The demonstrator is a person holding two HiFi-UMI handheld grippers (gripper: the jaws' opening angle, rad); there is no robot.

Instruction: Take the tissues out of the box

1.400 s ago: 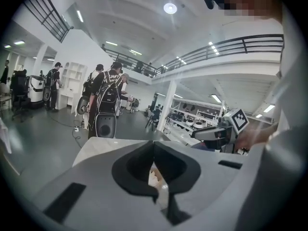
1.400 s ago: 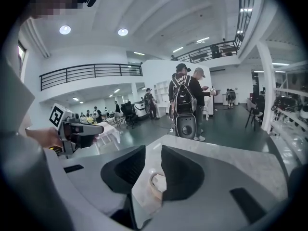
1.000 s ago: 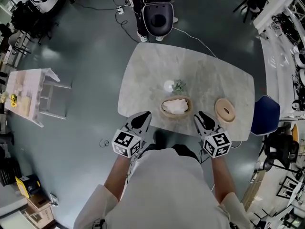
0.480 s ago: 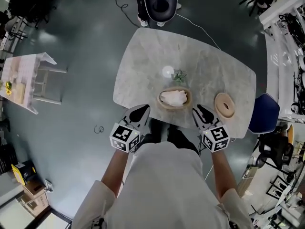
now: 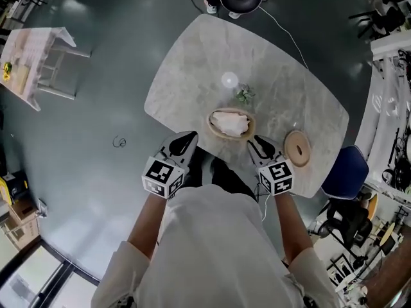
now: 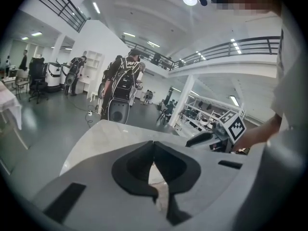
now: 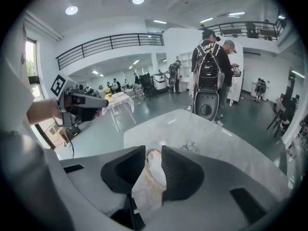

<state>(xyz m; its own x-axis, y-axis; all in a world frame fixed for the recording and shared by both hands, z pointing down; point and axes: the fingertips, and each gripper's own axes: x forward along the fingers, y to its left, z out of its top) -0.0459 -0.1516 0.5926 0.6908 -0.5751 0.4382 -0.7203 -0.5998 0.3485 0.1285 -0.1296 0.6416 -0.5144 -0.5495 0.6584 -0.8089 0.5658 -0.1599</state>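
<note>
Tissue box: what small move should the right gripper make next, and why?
Probably ease the right gripper forward and down to the tissues. Its jaws stand apart and empty, short of the box, and the tissues lie exposed on top.

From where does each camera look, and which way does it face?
Head view: on the person's head, facing steeply down at the table and tissue box; shows torso, forearms, left gripper, right gripper.
Left gripper view: on that gripper, facing along its closed jaws across the table; shows the right hand holding its gripper.
Right gripper view: on that gripper, facing along its parted jaws at the tissue box; shows the left hand holding its gripper.
Shared: all see the table; each gripper view sees the other gripper.
</note>
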